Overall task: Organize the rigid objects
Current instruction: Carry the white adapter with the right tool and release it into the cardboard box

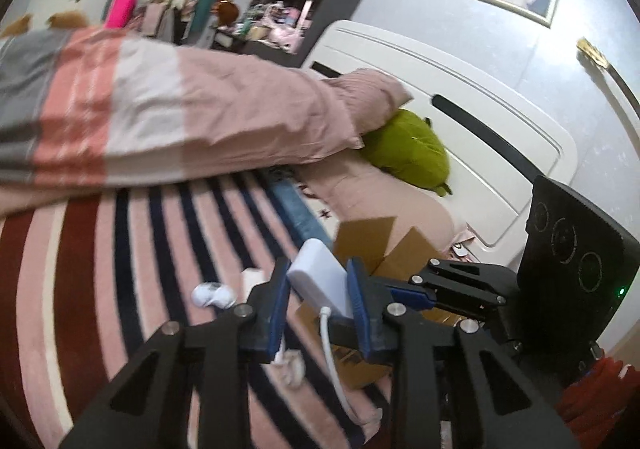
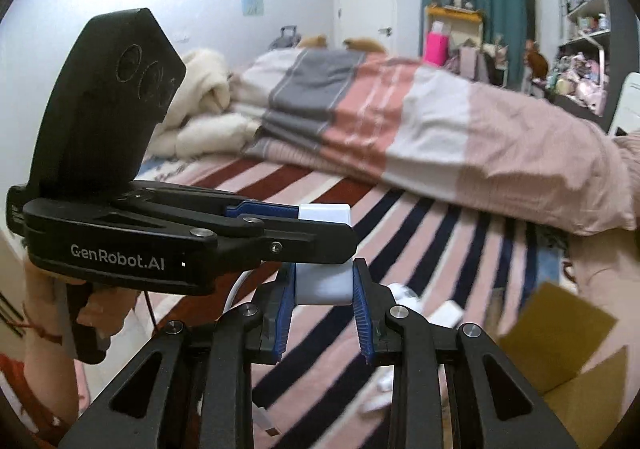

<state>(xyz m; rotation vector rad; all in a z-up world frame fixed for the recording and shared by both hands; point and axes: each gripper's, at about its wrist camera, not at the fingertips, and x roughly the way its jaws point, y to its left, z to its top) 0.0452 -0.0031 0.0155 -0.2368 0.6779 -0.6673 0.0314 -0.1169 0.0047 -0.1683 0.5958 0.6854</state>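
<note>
I hold the white charger block [image 1: 320, 277] up above the striped bed [image 1: 132, 249], both claws on it at once. My left claw [image 1: 318, 289] pinches it across its flat sides, its cable [image 1: 332, 361] hanging down between the arms toward the blanket. My right claw [image 2: 324, 285] comes in from the other side, its blue pads [image 2: 362, 309] pressed against the same block, so the two grips cross each other. I judge this as a handover: one claw steadies the block while the other takes a better hold for placing it. The cardboard box [image 1: 384, 245] stands open just beyond the block, near the pillow end, and looks like the place meant for it. Small white items [image 1: 214, 295] lie loose on the bed nearby, not yet gathered. The folded duvet [image 1: 160, 109] lies well apart, across the bed.
</note>
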